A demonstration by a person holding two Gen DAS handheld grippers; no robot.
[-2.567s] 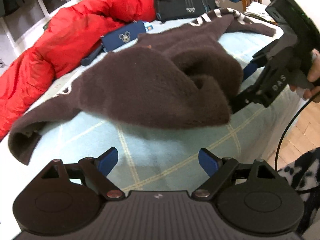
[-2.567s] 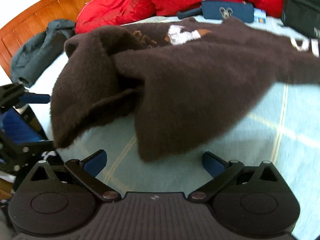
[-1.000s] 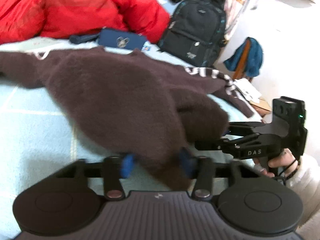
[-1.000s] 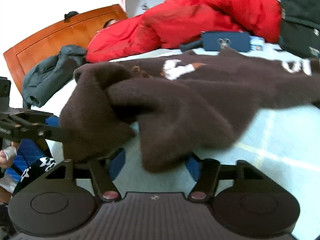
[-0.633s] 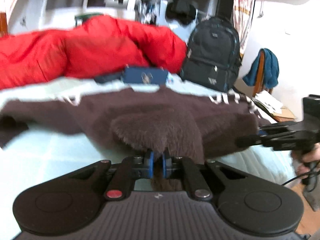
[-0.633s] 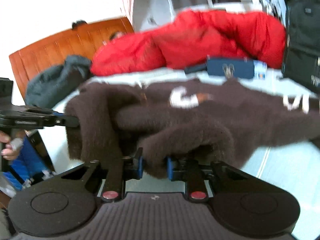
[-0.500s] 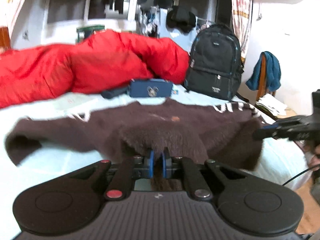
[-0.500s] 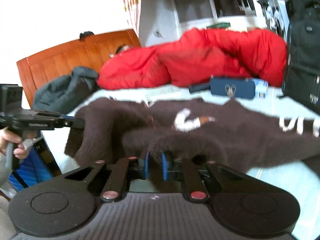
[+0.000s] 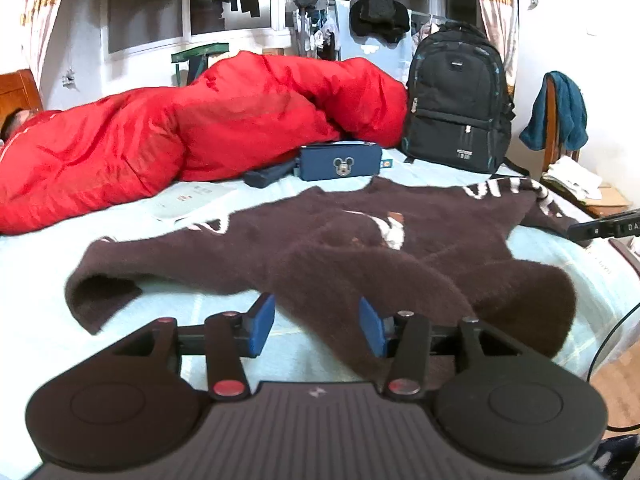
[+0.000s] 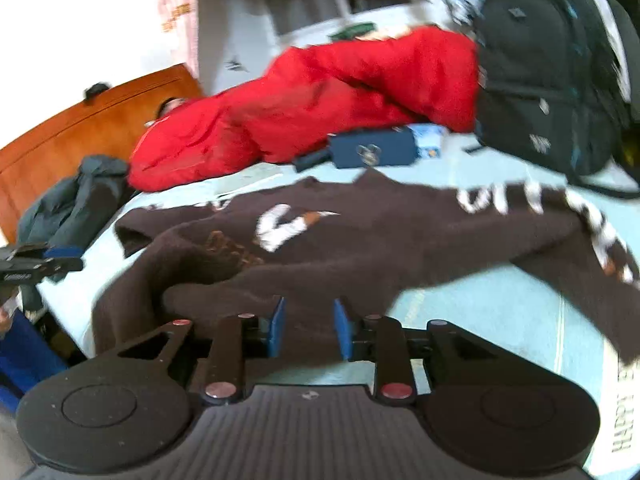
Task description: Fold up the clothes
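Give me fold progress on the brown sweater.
Early. Done: the brown sweater lies spread across the bed, its near hem flopped over in bunches. In hand: nothing; left gripper and right gripper are both open. Left: sleeves out to both sides, no neat fold.

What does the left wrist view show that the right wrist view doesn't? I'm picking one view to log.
Only the left wrist view shows the teal garment hung on a chair and the left gripper, open over the sweater's hem. Only the right wrist view shows the wooden headboard, the grey jacket beside it, and the right gripper, parted, with sweater fabric between its pads. Both share the brown sweater, the red quilt, the navy pouch, the black backpack and the pale blue bedsheet.
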